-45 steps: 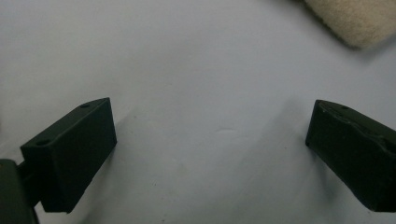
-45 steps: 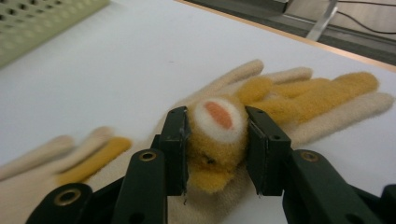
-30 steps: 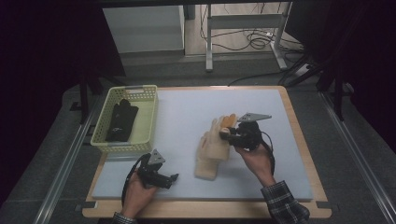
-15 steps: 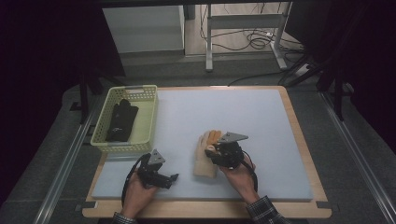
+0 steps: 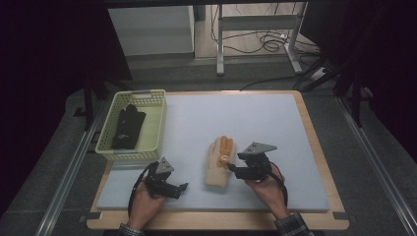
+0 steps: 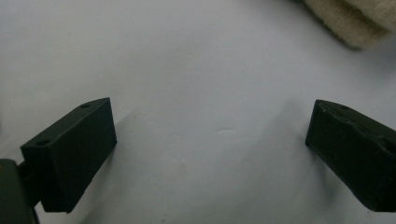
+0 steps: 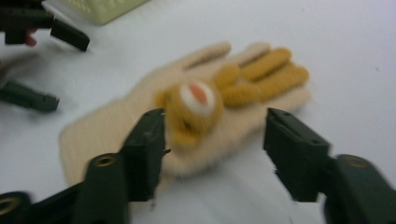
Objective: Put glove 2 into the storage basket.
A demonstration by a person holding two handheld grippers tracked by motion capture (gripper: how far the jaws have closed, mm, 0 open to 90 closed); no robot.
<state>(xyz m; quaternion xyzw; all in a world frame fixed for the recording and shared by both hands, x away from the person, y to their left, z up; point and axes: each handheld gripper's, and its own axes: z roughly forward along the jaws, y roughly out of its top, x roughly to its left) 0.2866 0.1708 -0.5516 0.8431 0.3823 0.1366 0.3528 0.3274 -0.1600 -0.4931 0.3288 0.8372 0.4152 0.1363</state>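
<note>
The glove, cream with orange fingers and a round orange patch, lies flat on the mat in the lower middle of the high view, fingers toward the top of the frame. My right gripper sits at the glove's right edge, just below the patch. In the right gripper view the glove spreads across the middle of the frame, fingers to the upper right. My right gripper has one jaw over the glove's near edge and the other over bare mat to the right. The jaws stand apart with nothing pinched; they have just been opening, and the glove lies free between and beyond them.

My left gripper is at the lower left of the glove in the high view, near it but apart. In the left gripper view my left gripper shows jaws wide apart over bare mat, with the cuff corner of the glove in the upper right of the frame.

Compared with a second ago, the glove was draped and lifted at the right gripper, higher and further right in the high view; now it lies flat, and my right hand has come lower in the frame. My left hand has stayed put.

The basket sits at upper left of the mat, holding a black glove.
</note>
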